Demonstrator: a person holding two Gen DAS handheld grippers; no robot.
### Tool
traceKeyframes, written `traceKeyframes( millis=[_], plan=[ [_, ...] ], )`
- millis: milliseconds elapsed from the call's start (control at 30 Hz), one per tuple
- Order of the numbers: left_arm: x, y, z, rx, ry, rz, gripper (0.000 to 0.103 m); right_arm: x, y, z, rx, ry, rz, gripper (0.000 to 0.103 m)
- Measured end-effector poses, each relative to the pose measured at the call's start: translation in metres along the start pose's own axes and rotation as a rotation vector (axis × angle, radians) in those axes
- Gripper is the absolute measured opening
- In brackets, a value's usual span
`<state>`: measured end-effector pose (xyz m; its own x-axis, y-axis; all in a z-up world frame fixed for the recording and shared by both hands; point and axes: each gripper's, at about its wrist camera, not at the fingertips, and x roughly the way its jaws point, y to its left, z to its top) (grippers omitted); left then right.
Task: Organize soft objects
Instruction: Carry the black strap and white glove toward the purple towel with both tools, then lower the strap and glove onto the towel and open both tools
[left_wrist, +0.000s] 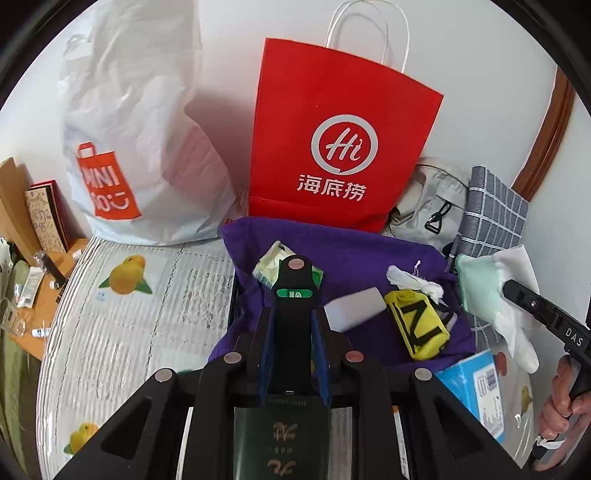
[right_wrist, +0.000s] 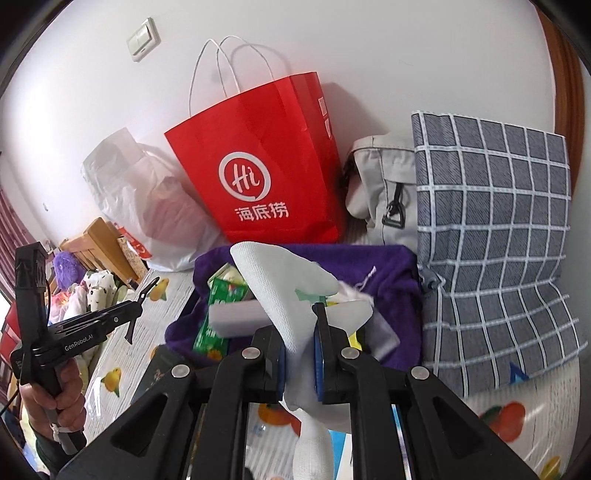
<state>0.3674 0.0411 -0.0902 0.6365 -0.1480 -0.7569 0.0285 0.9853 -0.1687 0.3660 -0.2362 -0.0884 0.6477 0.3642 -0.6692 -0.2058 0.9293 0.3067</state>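
A purple cloth bin (left_wrist: 351, 251) lies open on the table. It holds a green tissue pack (left_wrist: 269, 264), a white foam block (left_wrist: 352, 308), a yellow pouch (left_wrist: 417, 325) marked with black tape, and a crumpled white tissue (left_wrist: 413, 280). My left gripper (left_wrist: 293, 317) is shut on a dark flat case (left_wrist: 293, 284) with a green label, held over the bin's near side. My right gripper (right_wrist: 299, 332) is shut on a white glove (right_wrist: 273, 295) with a mint cuff, above the bin (right_wrist: 388, 273). The left wrist view shows that glove (left_wrist: 495, 295) at the bin's right edge.
A red paper bag (left_wrist: 332, 147), a white plastic bag (left_wrist: 140, 147), a grey bag (right_wrist: 384, 184) and a blue checked cloth bag (right_wrist: 491, 221) stand against the wall behind the bin. A blue box (left_wrist: 476, 384) lies at front right. A cluttered wooden desk (left_wrist: 40, 295) is at left.
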Motion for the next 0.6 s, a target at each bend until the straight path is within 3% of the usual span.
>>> traceKeyframes(
  millis=[333,600],
  plan=[
    [0.046,0.011,0.012,-0.044,0.038,-0.013,0.02,0.051,-0.016,-0.001,0.018,0.069,0.007,0.012],
    [0.071,0.015,0.012,-0.051,0.072,-0.016,0.02,0.08,-0.025,0.011,-0.015,0.064,-0.117,0.012]
  ],
)
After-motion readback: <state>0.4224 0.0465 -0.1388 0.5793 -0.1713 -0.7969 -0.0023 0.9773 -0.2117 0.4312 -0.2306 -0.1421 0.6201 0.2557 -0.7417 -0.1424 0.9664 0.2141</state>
